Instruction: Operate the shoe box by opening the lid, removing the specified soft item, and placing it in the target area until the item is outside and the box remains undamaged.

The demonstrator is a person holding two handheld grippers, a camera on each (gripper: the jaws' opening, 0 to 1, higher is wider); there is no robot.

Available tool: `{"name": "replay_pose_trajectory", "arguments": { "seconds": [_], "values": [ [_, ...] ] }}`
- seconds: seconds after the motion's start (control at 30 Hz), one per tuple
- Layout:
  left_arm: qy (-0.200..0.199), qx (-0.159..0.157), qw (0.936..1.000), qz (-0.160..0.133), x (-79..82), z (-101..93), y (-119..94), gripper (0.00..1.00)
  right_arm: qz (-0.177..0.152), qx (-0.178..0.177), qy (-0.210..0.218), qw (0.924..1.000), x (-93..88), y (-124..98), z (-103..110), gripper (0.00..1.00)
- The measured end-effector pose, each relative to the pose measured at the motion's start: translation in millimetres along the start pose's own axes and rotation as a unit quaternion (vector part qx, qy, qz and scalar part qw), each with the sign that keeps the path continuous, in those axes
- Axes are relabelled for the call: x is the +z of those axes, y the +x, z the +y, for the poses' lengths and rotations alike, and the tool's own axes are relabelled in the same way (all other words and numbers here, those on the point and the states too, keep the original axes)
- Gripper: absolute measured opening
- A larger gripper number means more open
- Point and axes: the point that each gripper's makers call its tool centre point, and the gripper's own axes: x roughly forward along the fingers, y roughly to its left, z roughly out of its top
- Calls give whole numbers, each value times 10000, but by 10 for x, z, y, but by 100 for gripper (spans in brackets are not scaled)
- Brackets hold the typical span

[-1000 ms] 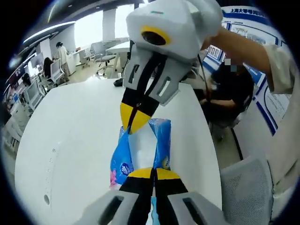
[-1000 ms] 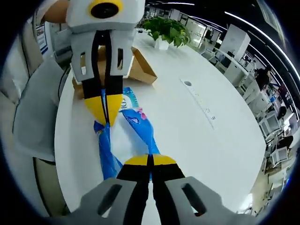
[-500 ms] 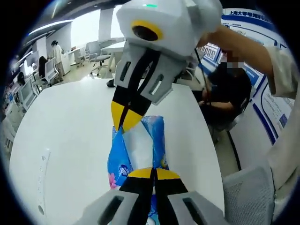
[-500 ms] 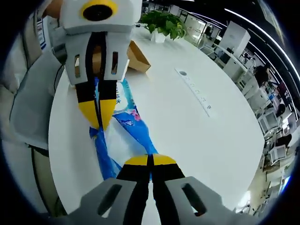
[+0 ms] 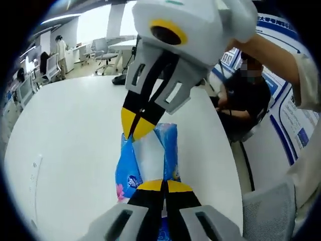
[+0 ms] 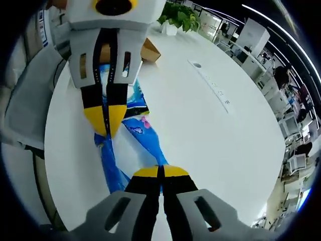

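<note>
You're pinching the blue pack [image 5: 145, 160] at both ends, left gripper [image 5: 164, 185] and right gripper [image 6: 160, 170], fingers clamped tight on it. It's hanging stretched between them over the white counter [image 6: 210, 135], with the box [image 6: 148, 51] sitting behind.

White rounded tabletop [image 6: 210, 145]. A brown cardboard box [image 6: 149, 50] stood on it near the far edge, a potted green plant [image 6: 176, 17] beyond it, and a flush power strip [image 6: 213, 90] ran along the middle.
</note>
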Motion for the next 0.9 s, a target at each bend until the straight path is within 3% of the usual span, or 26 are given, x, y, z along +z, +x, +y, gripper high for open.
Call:
{"name": "replay_pose_trajectory", "arguments": {
  "seconds": [0.33,0.6,0.73,0.9],
  "values": [
    [-302,3,9995,-48,-130,32,75,0,149,42,-115,9998,-49,161,7,0],
    [-225,6,9997,-51,-110,-13,88,0,197,-1,-71,9998,-70,137,-1,0],
    [36,30,10000,-24,-110,-13,87,0,182,7,-74,9998,-73,119,29,0],
    [190,95,9998,14,-126,-32,71,11,200,-101,-27,9997,-72,65,16,5]
  ]
}}
